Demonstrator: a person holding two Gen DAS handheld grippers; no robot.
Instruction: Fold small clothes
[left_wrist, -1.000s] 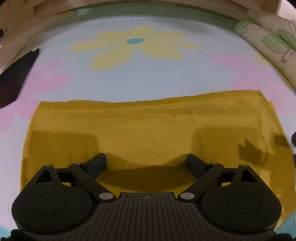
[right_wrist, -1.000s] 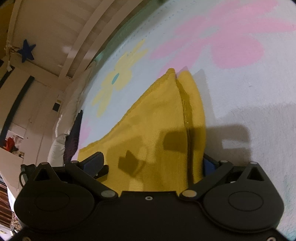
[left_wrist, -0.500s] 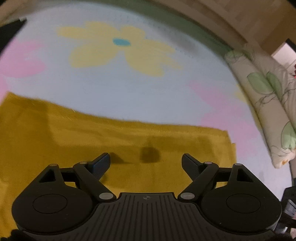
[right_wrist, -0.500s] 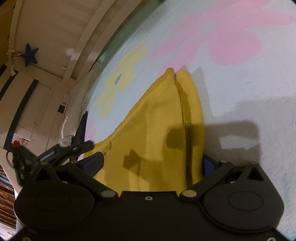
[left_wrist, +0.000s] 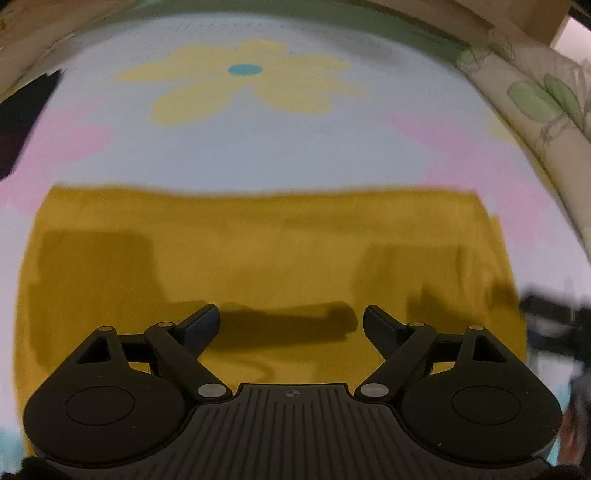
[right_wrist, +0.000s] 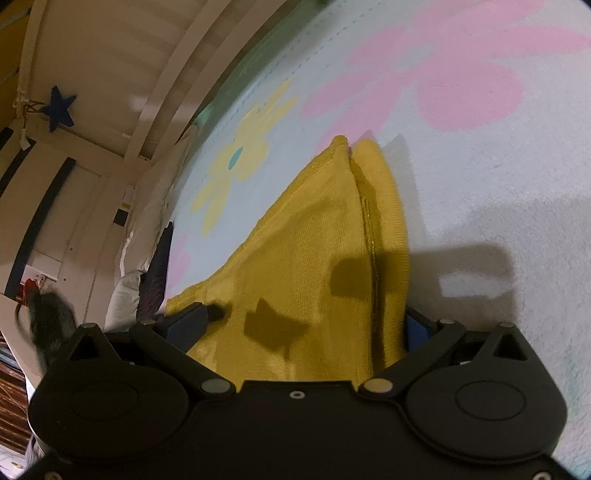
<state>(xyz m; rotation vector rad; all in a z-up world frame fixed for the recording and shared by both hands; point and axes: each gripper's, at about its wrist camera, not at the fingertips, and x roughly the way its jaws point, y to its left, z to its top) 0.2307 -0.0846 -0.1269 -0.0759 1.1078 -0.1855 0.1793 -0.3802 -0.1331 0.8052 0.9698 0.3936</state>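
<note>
My left gripper (left_wrist: 291, 319) hangs over the mustard-yellow knit garment (left_wrist: 266, 258), its two fingers spread wide apart with nothing between them but cloth lying flat underneath and their own shadow across it. The garment lies spread as a broad band on a pale blue blanket (left_wrist: 295, 147) printed with a yellow flower (left_wrist: 243, 88) and pink petals; its far edge runs nearly straight across my left view. At the upper right of that view a cream pillow with green leaves (left_wrist: 535, 92) rests against the blanket's edge, and a dark cloth (left_wrist: 22, 122) sits at the far left. My right gripper (right_wrist: 306, 325) is released too, its fingers wide apart (the right one is half hidden behind the fabric), and the garment's folded end (right_wrist: 314, 266) lies between them, rising toward a point with a seam (right_wrist: 369, 258) running along it. Whether either finger actually touches the cloth I cannot tell. Beyond it in the right view the same blanket (right_wrist: 480, 184) stretches away, with white slats (right_wrist: 147, 92) and a dark blue star (right_wrist: 59, 112) hanging up at the left.
</note>
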